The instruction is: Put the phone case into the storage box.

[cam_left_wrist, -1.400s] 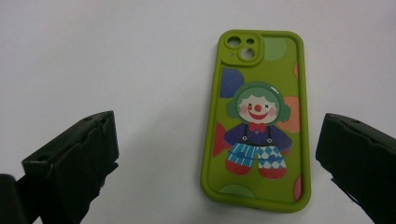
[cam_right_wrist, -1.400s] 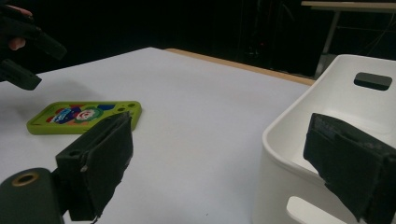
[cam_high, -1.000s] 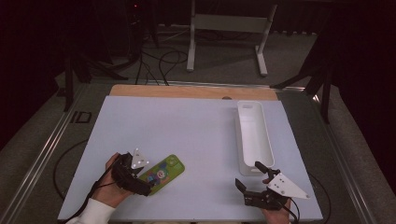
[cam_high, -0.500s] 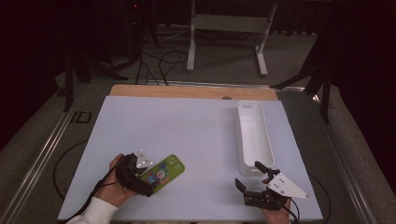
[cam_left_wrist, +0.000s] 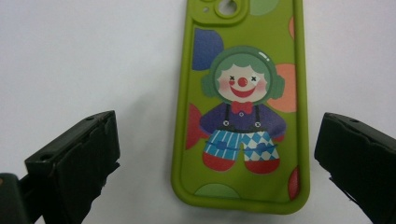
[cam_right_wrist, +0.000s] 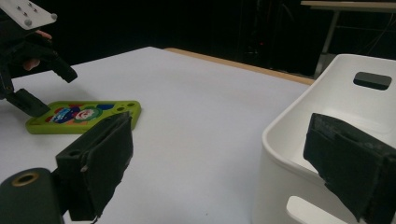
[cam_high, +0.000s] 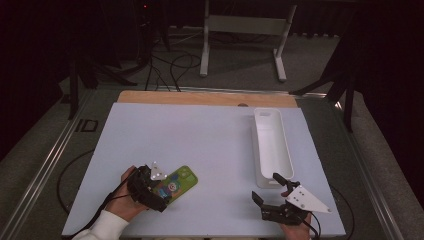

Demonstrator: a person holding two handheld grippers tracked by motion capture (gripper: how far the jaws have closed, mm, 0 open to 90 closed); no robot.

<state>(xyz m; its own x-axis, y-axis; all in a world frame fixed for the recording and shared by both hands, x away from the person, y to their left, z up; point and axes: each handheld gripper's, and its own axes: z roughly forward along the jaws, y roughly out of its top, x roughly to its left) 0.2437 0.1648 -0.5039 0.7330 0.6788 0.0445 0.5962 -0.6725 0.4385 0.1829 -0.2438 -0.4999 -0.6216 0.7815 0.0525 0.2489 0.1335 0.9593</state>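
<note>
A lime-green phone case (cam_high: 176, 182) with a clown picture lies flat on the white table, near the front left. My left gripper (cam_high: 156, 189) is open over its near end. In the left gripper view the case (cam_left_wrist: 240, 107) lies between the two black jaws of the left gripper (cam_left_wrist: 218, 126), which stand wide apart and clear of its sides. My right gripper (cam_high: 266, 186) is open and empty at the front right, just short of the white tray (cam_high: 272, 150). The right gripper view looks past the open right gripper (cam_right_wrist: 219, 140) to the case (cam_right_wrist: 84, 115) and the left gripper (cam_right_wrist: 28, 60).
The long white tray (cam_right_wrist: 327, 93) has a handle slot in its far end wall and stands lengthwise along the table's right side. A wooden strip (cam_high: 200, 98) borders the table's far edge. Beyond it are metal stand legs (cam_high: 240, 25) and cables on a dark floor.
The left gripper has edged slightly to the right, further over the phone case. The right gripper, the case and the tray have not moved.
</note>
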